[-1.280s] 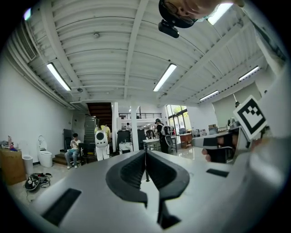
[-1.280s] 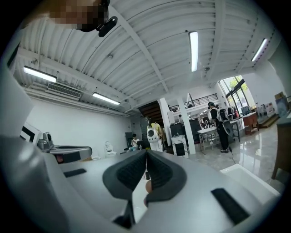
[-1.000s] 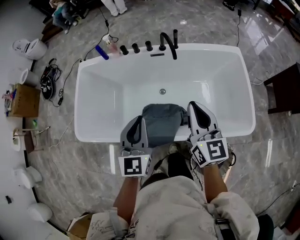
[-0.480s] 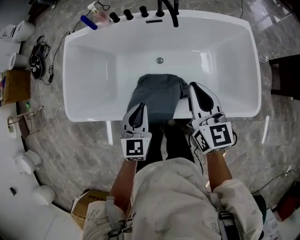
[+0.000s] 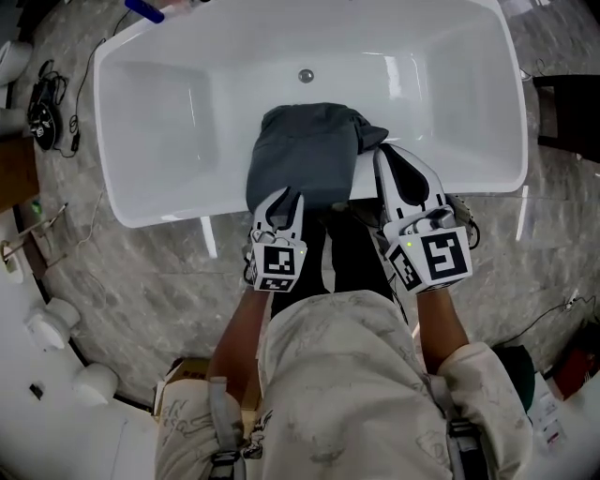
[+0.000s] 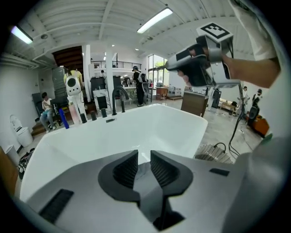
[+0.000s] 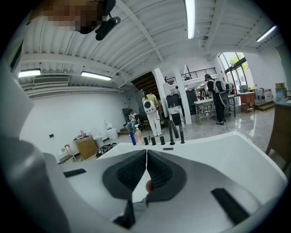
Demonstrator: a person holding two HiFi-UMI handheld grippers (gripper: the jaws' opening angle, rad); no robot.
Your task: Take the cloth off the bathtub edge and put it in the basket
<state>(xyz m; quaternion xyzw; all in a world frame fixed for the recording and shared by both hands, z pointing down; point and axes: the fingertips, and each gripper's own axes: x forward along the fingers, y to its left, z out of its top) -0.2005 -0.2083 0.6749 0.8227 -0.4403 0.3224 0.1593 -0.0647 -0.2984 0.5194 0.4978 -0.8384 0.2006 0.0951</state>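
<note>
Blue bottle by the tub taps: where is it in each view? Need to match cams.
Head view: blue bottle at the top edge, left of centre, cut off by the frame, beyond the tub's far rim.
Left gripper view: blue bottle at mid-left, on the far rim, left of the black taps.
Right gripper view: blue bottle just left of centre, again left of the taps.
Shared landmark: the white bathtub.

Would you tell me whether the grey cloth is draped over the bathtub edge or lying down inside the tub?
Draped over the edge: the cloth hangs, rumpled, across the near bathtub rim.
</note>
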